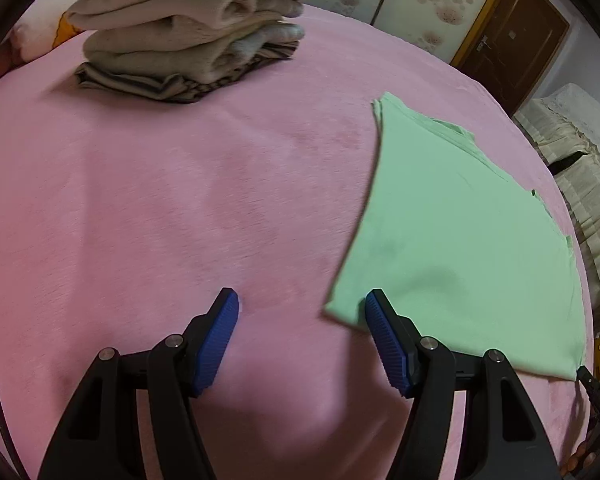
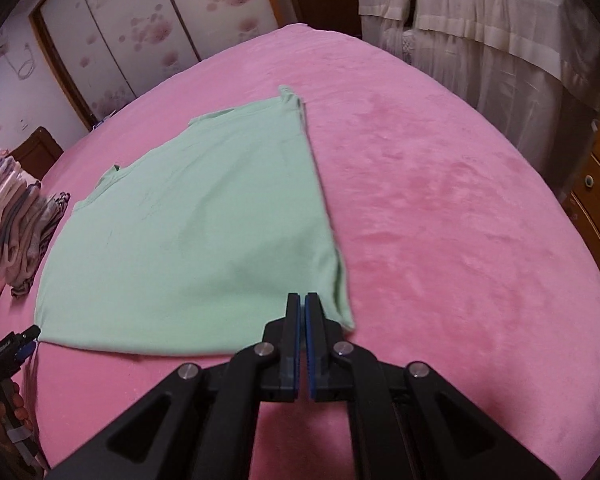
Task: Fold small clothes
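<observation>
Ahead-right of the left gripper (image 1: 302, 306), jaws wide and empty: folded green shirt (image 1: 460, 232) flat on pink blanket (image 1: 180, 200). Right gripper (image 2: 302, 300) pinched at its near corner; grip on fabric unclear. Folded clothes stack (image 1: 188, 32) cut off far-left.

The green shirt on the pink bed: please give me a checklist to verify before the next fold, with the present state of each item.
1. Green shirt lies flat on the pink blanket: ok.
2. Left gripper jaws open, ready at the near left corner: ok.
3. Right gripper jaws open for a grasp: not ok, they are shut.
4. Right gripper actually holds cloth: cannot tell.
5. Stack of folded clothes stands apart from the shirt: ok.
</observation>
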`<state>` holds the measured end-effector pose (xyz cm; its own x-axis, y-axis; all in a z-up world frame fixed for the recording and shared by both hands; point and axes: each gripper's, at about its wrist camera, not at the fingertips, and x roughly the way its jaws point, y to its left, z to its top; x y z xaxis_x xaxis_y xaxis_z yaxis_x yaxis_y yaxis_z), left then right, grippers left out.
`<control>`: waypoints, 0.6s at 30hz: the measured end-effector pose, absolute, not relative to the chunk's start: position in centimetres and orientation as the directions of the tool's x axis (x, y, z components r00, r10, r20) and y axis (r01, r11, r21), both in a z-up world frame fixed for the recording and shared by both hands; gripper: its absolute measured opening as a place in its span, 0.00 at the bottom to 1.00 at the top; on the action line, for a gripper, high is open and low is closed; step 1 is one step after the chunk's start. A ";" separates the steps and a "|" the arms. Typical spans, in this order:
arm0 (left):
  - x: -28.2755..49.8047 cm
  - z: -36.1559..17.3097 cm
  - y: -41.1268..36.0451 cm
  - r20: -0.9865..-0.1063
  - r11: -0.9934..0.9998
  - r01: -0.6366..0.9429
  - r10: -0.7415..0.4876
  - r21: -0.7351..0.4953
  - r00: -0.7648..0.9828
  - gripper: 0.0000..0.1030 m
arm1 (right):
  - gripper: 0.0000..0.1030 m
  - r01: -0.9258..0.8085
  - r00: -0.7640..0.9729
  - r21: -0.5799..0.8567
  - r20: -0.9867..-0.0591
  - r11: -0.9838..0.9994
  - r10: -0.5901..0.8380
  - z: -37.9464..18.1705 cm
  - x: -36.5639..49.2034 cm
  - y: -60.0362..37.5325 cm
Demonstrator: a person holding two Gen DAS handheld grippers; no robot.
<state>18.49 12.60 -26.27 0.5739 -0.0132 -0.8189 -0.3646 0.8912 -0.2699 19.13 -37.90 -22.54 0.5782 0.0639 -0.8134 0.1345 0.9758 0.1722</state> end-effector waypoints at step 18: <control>16.3 -23.5 11.8 -0.788 0.823 -0.318 -0.231 -0.471 0.570 0.64 | 0.02 0.143 0.673 0.215 -0.737 0.966 0.064 -16.6 16.0 -37.4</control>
